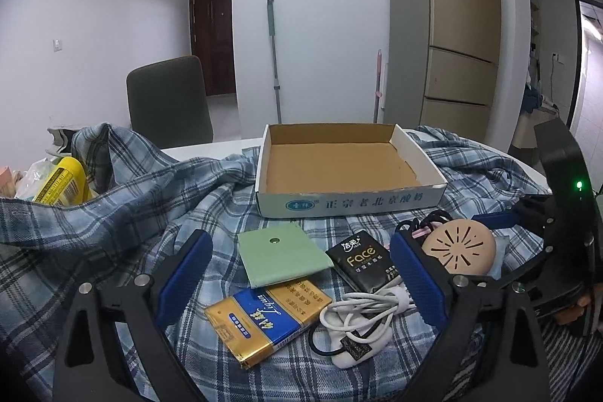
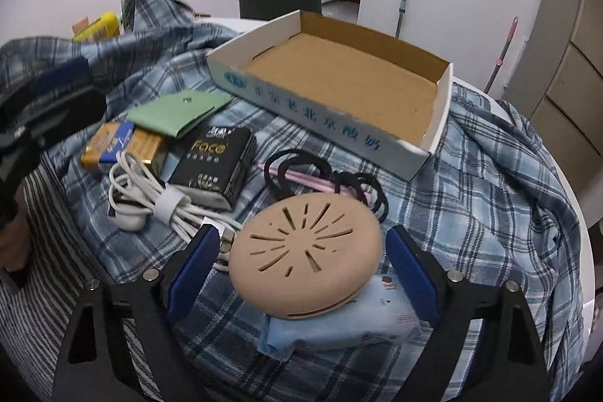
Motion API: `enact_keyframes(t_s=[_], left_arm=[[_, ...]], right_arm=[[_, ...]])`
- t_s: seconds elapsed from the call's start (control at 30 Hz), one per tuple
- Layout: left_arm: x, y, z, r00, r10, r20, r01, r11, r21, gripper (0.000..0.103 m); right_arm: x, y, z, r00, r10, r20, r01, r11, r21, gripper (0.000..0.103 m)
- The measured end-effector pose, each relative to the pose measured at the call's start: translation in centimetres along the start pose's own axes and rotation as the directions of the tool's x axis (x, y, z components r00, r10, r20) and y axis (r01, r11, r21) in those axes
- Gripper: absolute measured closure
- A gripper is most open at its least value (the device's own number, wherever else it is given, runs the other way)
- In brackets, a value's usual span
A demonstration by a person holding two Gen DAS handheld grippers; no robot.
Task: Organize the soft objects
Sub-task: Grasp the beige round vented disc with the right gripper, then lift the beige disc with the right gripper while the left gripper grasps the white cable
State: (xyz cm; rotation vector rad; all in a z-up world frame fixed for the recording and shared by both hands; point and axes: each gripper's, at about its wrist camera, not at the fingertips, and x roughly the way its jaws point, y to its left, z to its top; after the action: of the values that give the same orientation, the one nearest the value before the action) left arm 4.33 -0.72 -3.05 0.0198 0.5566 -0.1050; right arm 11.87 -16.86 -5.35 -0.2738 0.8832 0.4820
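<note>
Straddling a tan slotted pouch [image 2: 306, 253], right tongs [image 2: 301, 270] gaping wide, pads just beside its edges, gripping nothing. Resting under that pouch, a pale blue packet [image 2: 339, 326]. Hovering left tongs [image 1: 301, 285] equally wide around a gold-and-blue pack [image 1: 264, 323] and a white cable bundle [image 1: 361, 319], holding nothing. Waiting beyond both tongs, an empty cardboard box [image 2: 301, 108] on the plaid cloth [image 2: 508, 194]. Risking, on closing, dragging the blue packet along, snagging the black hair ties [image 2: 339, 179] behind, or squashing the soft pouch out sideways.

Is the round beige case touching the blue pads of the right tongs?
Apart. In the right wrist view, the round beige case sits between the pads of the right tongs, with plaid cloth visible in the gap on each side.
</note>
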Motion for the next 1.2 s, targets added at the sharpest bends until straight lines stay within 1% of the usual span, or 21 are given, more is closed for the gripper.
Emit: enact_keyframes(t_s=[0.13,0.17,0.2,0.33,0.4,0.47,0.53,0.6,0.67,0.8,0.83,0.9,0.97,1.0,1.03,1.07,1.2], left_arm=[[0.3,-0.1,0.0,1.000,-0.006,-0.016,0.006,1.000,0.004,0.006],[0.3,-0.1,-0.1,1.000,-0.006,-0.017,0.006,1.000,0.004,0.006],[0.4,-0.1,-0.1,1.000,-0.007,-0.018,0.007,1.000,0.003,0.006],[0.4,-0.3,-0.1,0.999,-0.034,-0.024,0.034,0.999,0.017,0.006],[0.4,-0.6,-0.1,0.997,-0.066,-0.030,0.067,0.997,0.037,0.006],[0.4,-1.3,-0.2,0.990,-0.128,-0.059,0.133,0.987,0.088,0.006],[0.6,-2.2,-0.4,0.981,-0.167,-0.100,0.181,0.972,0.150,0.006],[0.7,-2.9,-0.6,0.974,-0.190,-0.124,0.210,0.960,0.186,0.007],[0.9,-3.5,-0.8,0.966,-0.212,-0.151,0.241,0.947,0.213,0.014],[1.9,-4.6,-1.2,0.948,-0.234,-0.218,0.285,0.926,0.247,0.020],[2.3,-4.8,-1.3,0.940,-0.240,-0.243,0.300,0.921,0.249,0.022],[3.0,-5.0,-1.5,0.932,-0.235,-0.275,0.305,0.919,0.249,0.025],[3.9,-5.1,-1.7,0.925,-0.219,-0.310,0.300,0.922,0.243,0.036],[4.1,-5.1,-1.8,0.923,-0.214,-0.320,0.298,0.924,0.240,0.038],[4.4,-5.1,-1.9,0.919,-0.213,-0.332,0.299,0.925,0.235,0.045],[4.5,-5.1,-1.9,0.916,-0.214,-0.338,0.302,0.925,0.231,0.051],[4.4,-5.3,-2.0,0.914,-0.221,-0.341,0.310,0.921,0.234,0.061]], right_arm=[[0.8,0.7,-0.4,0.999,-0.012,-0.043,0.011,0.999,-0.030,0.020],[1.1,0.6,-0.4,0.998,-0.016,-0.057,0.014,0.999,-0.036,0.025],[1.2,0.6,-0.4,0.998,-0.012,-0.065,0.009,0.999,-0.039,0.025],[1.0,0.4,-0.5,0.998,-0.008,-0.054,0.006,1.000,-0.031,0.030],[0.8,0.6,-0.4,0.999,-0.011,-0.040,0.010,0.999,-0.038,0.030],[0.1,0.6,-0.3,1.000,-0.013,-0.005,0.013,0.999,-0.039,0.030],[-1.1,0.4,-0.3,0.999,0.000,0.054,0.002,1.000,-0.027,0.030],[-2.4,0.1,-0.1,0.993,0.002,0.120,-0.001,1.000,-0.008,0.030],[-3.6,-0.3,0.2,0.984,0.002,0.180,-0.005,1.000,0.015,0.030],[-5.4,-0.8,0.6,0.967,0.022,0.256,-0.038,0.998,0.056,0.030],[-5.6,-0.8,0.6,0.965,0.023,0.263,-0.040,0.997,0.059,0.030],[-6.1,-0.8,0.7,0.962,0.013,0.271,-0.032,0.997,0.067,0.030],[-6.3,-0.8,0.7,0.962,0.025,0.271,-0.045,0.997,0.069,0.030],[-6.1,-0.9,0.7,0.963,0.027,0.270,-0.048,0.996,0.070,0.030],[-6.2,-0.9,0.6,0.963,0.028,0.270,-0.049,0.996,0.073,0.030],[-6.2,-0.9,0.6,0.963,0.030,0.269,-0.051,0.996,0.070,0.030],[-6.2,-0.9,0.4,0.962,0.035,0.269,-0.053,0.997,0.062,0.030]])
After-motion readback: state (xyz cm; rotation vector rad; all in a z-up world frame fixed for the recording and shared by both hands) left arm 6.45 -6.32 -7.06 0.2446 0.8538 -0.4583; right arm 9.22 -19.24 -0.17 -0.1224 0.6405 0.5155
